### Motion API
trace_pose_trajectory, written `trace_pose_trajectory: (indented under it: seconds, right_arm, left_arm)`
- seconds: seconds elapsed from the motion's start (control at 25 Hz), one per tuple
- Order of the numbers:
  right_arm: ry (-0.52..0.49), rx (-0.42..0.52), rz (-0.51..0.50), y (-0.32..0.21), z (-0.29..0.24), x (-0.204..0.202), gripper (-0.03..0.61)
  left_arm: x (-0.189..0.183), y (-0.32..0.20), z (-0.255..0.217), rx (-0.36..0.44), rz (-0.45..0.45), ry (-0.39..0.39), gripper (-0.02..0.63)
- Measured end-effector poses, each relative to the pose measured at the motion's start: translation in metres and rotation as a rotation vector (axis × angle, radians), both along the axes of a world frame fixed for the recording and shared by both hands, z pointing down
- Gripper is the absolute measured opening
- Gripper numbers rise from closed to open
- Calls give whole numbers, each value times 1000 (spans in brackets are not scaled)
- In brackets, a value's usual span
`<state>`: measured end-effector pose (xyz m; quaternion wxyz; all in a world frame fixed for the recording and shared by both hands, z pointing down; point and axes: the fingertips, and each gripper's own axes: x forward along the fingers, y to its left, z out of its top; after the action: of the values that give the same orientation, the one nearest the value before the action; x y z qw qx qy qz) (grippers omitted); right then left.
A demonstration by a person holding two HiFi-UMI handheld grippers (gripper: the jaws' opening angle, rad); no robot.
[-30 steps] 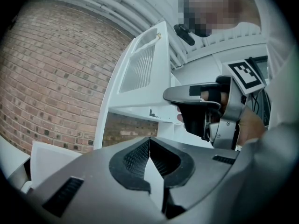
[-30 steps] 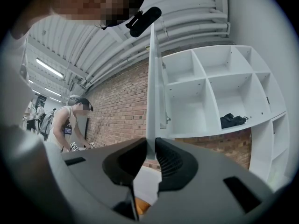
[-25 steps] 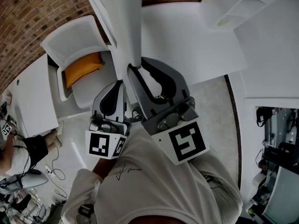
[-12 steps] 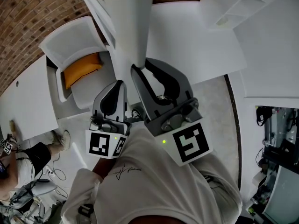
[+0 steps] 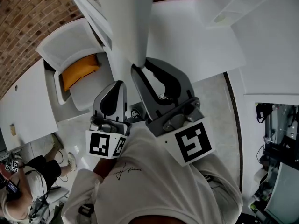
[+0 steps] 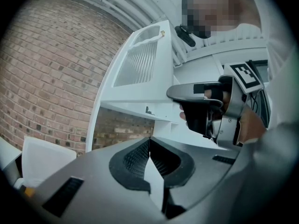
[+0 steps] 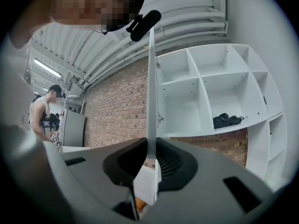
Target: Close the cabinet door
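Observation:
The white cabinet door stands open, and in the right gripper view it shows edge-on as a thin white strip. My right gripper is shut on the door's free edge, which runs straight between its jaws. The white cabinet with open cubbies lies just right of the door. My left gripper hangs just left of the right one with its jaws shut on nothing. The left gripper view shows the door's panelled face and the right gripper on it.
A white chair with an orange cushion stands left of the door, beside a white table. A black bundle lies in one cubby. A person crouches at lower left. The brick wall is behind the cabinet.
The door has swung a little to the right with my right gripper still on its edge. The person at lower left has moved. My left gripper has stayed put.

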<state>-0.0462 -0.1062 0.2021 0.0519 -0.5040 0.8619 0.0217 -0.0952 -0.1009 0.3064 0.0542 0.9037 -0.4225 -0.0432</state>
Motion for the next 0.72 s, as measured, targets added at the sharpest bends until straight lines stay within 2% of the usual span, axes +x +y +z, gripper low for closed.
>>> trace_pose_trajectory:
  seconds: [0.72]
  right_arm:
    - [1, -7, 7, -11, 1, 24, 67]
  left_arm:
    - [23, -15, -1, -2, 23, -4, 17]
